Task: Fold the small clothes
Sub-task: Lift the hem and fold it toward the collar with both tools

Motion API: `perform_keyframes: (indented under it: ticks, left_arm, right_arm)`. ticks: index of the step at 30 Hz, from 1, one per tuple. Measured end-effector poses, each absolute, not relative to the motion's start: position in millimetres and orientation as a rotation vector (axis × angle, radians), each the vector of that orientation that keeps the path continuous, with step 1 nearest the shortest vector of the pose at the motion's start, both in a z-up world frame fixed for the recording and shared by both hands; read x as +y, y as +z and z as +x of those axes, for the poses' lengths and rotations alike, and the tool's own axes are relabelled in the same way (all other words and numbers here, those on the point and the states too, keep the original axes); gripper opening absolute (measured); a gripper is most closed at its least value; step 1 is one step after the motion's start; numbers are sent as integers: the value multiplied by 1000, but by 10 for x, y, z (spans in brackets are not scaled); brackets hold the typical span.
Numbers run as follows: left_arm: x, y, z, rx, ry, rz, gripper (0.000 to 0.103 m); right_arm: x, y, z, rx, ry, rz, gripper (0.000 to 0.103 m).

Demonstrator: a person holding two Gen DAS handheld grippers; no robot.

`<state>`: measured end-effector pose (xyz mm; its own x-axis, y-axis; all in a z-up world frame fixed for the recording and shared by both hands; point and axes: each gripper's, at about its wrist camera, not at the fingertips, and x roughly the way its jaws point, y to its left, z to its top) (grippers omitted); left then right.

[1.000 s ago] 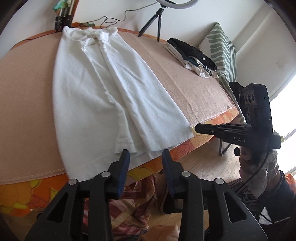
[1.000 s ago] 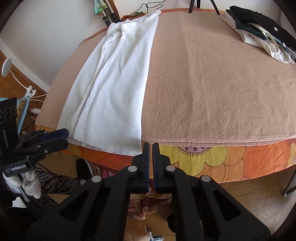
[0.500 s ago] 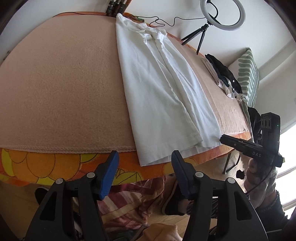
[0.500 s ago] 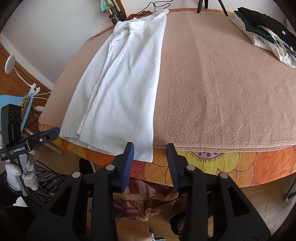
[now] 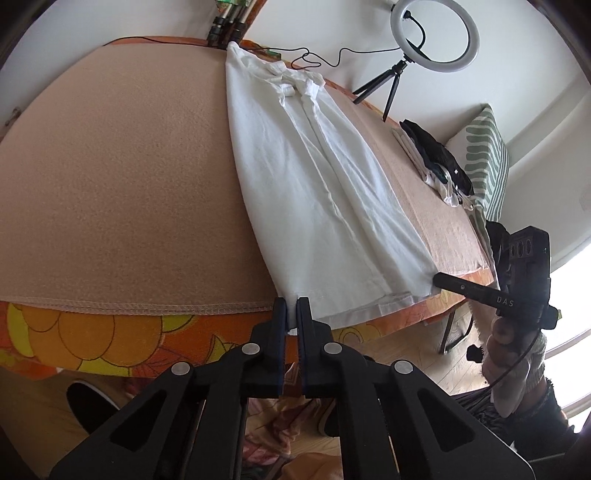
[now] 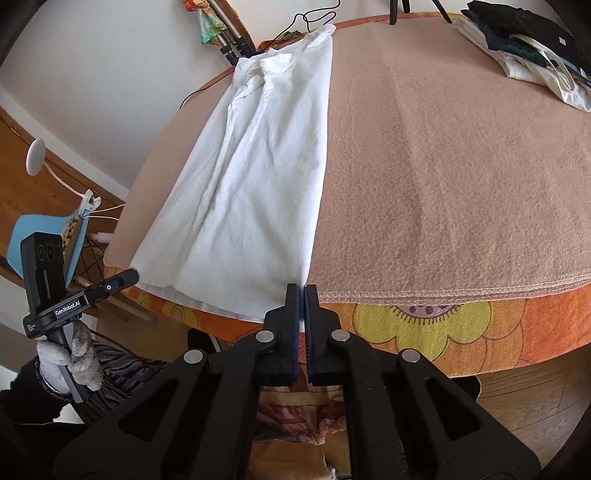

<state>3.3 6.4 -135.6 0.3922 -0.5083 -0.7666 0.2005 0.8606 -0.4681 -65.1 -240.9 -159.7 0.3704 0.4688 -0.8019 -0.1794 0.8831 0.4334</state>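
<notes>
- Left gripper [image 5: 291, 308] has its 2 jaws pinched nearly together on the near hem corner of the white garment [image 5: 317, 192], at the table's front edge.
- Right gripper [image 6: 303, 295] is likewise closed down to a thin slit, with the other hem corner of the same garment caught between its blue-lined jaws.
- From the left wrist view, the right gripper shows at the far right as a black body marked "DAS", its tip touching the garment's hem corner.
- From the right wrist view, the left gripper shows at the lower left, held by a hand in a grey glove [image 6: 72, 356], its tip at the hem's other corner.
- White garment lies flat and lengthwise on the tan blanket [image 5: 122, 177], folded into a long narrow strip, collar end toward the wall, hem just over the blanket's stitched front edge.
- Under the blanket, an orange flowered cloth [image 6: 436, 328] hangs over the table edge.
- At the far right corner of the blanket sits a pile of dark and white clothes [image 6: 532, 44], well apart from the garment.
- Behind the table stands a ring light [image 5: 434, 35] on a small tripod, with a black cable trailing beside it.
</notes>
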Motion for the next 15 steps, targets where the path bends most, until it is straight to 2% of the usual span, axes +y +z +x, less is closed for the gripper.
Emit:
perform_keyframes:
  ticks: [7, 15]
  left_arm:
    - [37, -1401, 58, 1098, -459, -322, 4]
    - [58, -1185, 144, 1064, -485, -350, 4]
  right_arm:
    - [-2374, -1719, -639, 1162, 425, 310, 3]
    - [-2517, -1663, -517, 1151, 470, 510, 3]
